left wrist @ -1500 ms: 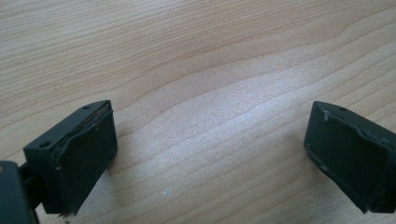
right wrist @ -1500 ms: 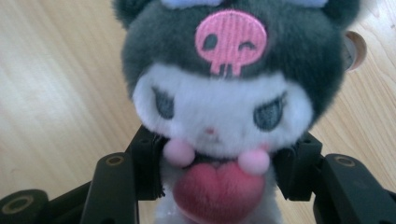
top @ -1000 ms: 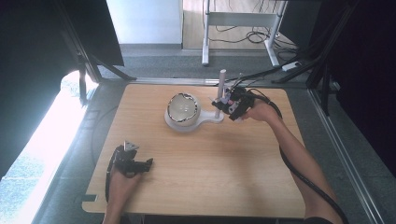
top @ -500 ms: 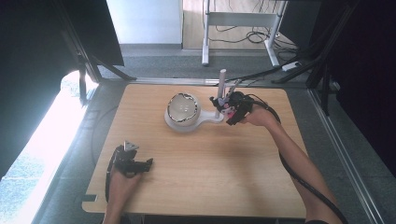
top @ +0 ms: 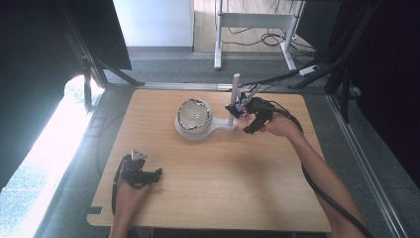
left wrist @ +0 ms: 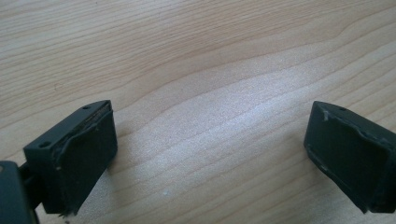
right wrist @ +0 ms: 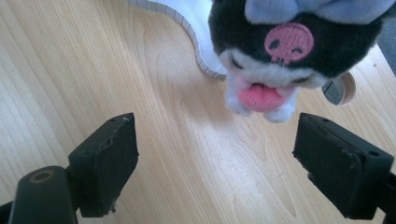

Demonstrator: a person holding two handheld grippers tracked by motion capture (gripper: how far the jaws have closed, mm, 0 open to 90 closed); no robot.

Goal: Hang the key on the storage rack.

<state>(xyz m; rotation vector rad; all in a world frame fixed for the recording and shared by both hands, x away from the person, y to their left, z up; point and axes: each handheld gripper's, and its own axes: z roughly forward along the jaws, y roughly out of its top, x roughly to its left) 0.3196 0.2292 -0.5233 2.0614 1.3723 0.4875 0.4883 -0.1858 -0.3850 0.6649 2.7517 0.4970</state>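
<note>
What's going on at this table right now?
A person works with a gripper in each hand. The right gripper has just been opening its jaws beside a small black-and-white plush toy, which hangs by the white stand with a post; nothing is between its jaws. The left gripper rests open on the wooden table.

A pale wooden desk (top: 213, 173) sits mid-frame on grey carpet (top: 163, 67). Bright daylight (top: 44, 148) floods the lower left. Dark panels (top: 34, 59) close both sides. At the top, a white metal frame (top: 255, 20) stands over tangled cables (top: 257, 34).
</note>
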